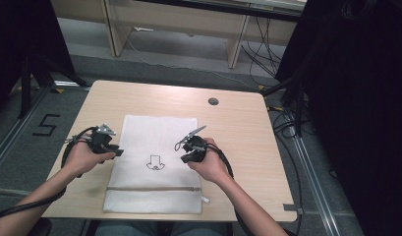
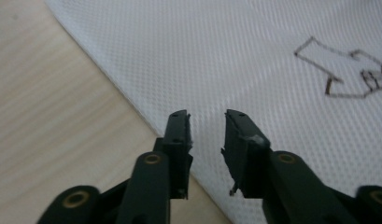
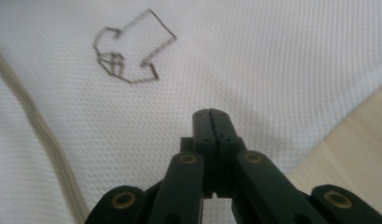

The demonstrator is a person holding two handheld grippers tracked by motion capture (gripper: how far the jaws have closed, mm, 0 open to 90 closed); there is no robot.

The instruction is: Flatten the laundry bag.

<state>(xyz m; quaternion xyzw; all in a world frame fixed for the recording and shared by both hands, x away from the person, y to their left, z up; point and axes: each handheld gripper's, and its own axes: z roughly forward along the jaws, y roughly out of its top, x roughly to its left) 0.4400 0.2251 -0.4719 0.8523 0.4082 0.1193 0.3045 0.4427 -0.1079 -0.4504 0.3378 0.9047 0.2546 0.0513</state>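
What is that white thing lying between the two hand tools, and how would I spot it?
Look at the light wooden table: a flat white mesh laundry bag lies at its middle, between the left gripper and the right gripper. A zip crosses its near end, and a small hand-drawn arrow marks its centre.
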